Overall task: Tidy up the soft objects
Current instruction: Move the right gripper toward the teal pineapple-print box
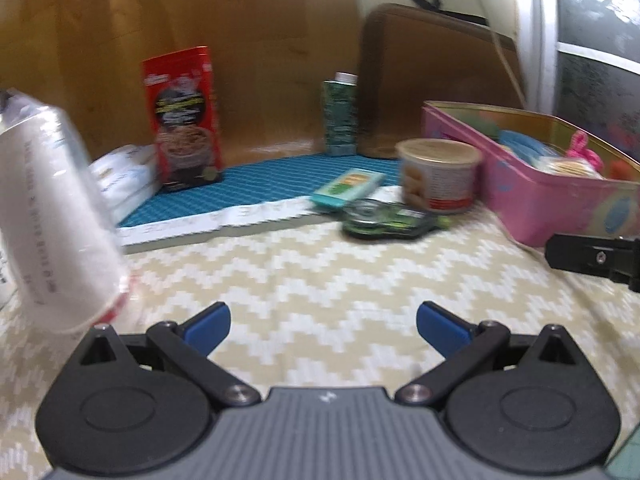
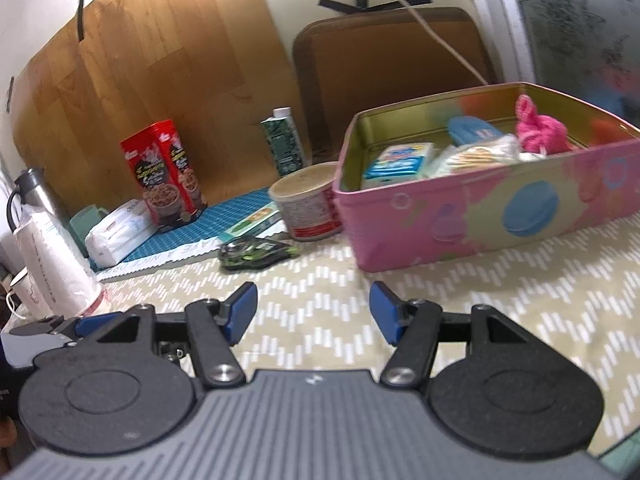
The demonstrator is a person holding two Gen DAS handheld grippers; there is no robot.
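Observation:
A pink tin box [image 2: 472, 220] [image 1: 532, 208] stands on the zigzag cloth at the right. Inside lie soft things: a pink knitted piece [image 2: 538, 128], a blue pad [image 2: 472, 130], a wrapped pack [image 2: 472, 156] and a blue-white packet [image 2: 400, 162]. A white tissue pack [image 2: 116, 230] [image 1: 124, 180] lies at the left on the teal mat. My right gripper [image 2: 313, 312] hovers open over the cloth in front of the box, nothing between its fingers. My left gripper [image 1: 323, 327] is open and empty too, and shows at the left edge of the right wrist view.
A red cereal box [image 1: 182, 120], a green carton [image 1: 340, 114], a round tub [image 1: 440, 174], a flat teal packet [image 1: 348, 186] and a green-black tape dispenser [image 1: 388, 222] stand behind. A white paper roll [image 1: 56, 216] leans at the left. A wooden board backs the scene.

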